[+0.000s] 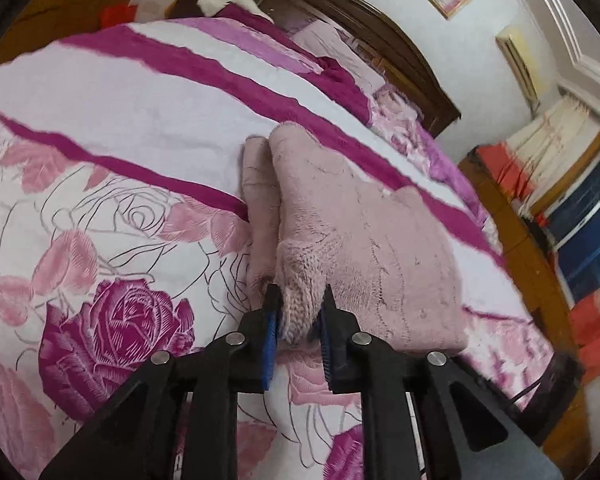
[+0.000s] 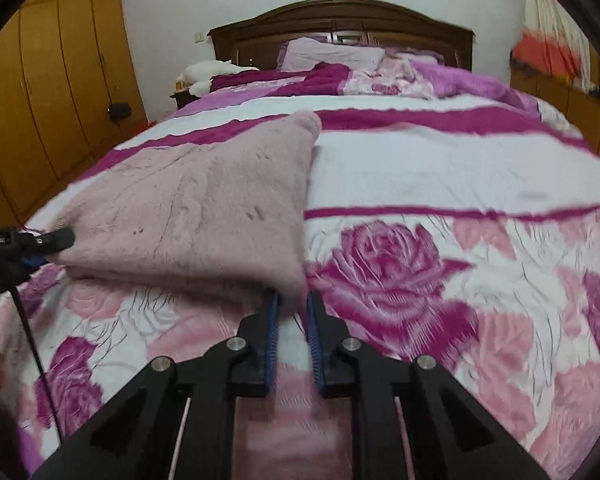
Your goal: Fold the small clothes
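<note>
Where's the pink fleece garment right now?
The pink fleece garment lies on the rose-print bedspread, left in the right wrist view, pinched by the left claw and the right claw.

You held a fluffy, matt pale pink fleece garment (image 1: pixel 364 240) between black matt plastic fingers (image 1: pixel 332 320) with ribbed blue pads (image 1: pixel 271 344). The rose-printed cotton bedspread (image 2: pixel 440 168) looked smooth; the dark wooden headboard (image 2: pixel 340 20) was slightly glossy.
</note>
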{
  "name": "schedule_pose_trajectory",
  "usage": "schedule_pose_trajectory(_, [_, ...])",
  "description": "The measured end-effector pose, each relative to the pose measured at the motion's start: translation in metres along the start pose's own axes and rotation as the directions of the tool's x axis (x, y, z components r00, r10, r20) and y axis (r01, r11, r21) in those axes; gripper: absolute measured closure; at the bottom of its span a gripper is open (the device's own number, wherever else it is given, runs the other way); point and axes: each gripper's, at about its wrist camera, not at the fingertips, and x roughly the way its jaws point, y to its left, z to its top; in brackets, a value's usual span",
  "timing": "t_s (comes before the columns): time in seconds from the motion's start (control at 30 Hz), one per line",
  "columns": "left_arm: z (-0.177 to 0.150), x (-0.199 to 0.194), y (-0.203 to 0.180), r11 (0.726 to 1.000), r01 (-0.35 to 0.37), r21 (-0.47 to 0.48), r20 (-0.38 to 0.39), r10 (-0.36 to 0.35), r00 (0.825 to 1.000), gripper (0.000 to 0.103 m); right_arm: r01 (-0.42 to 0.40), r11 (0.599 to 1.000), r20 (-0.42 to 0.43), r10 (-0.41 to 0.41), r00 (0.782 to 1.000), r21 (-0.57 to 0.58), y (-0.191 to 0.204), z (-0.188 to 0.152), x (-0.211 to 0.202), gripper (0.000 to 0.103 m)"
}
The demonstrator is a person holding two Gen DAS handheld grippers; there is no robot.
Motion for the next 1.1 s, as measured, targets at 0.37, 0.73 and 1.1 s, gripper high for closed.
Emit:
schedule_pose_trajectory(0.37, [0.010, -0.047, 0.006, 0.997, -0.074, -0.028, 0.146, 0.078, 0.986, 0.103, -0.072, 0.997, 0.076, 0.074, 0.994, -0.027, -0.014, 0.033, -0.013, 0.090])
schedule_pose_trajectory(0.73, [0.033, 0.001, -0.076, 0.973, -0.106, 0.207, 0.182, 0.068, 0.981, 0.103, -0.217, 0.973, 0.105, 0.224, 0.969, -0.078, 0.025, 0.081, 0.028, 0.103])
schedule_pose_trajectory(1.1, [0.020, 0.031, -0.049, 0.972, -0.158, 0.176, 0.124, 0.137, 0.983, 0.103, -0.172, 0.983, -0.045, 0.170, 0.984, -0.063, 0.068, 0.055, 0.080, 0.103])
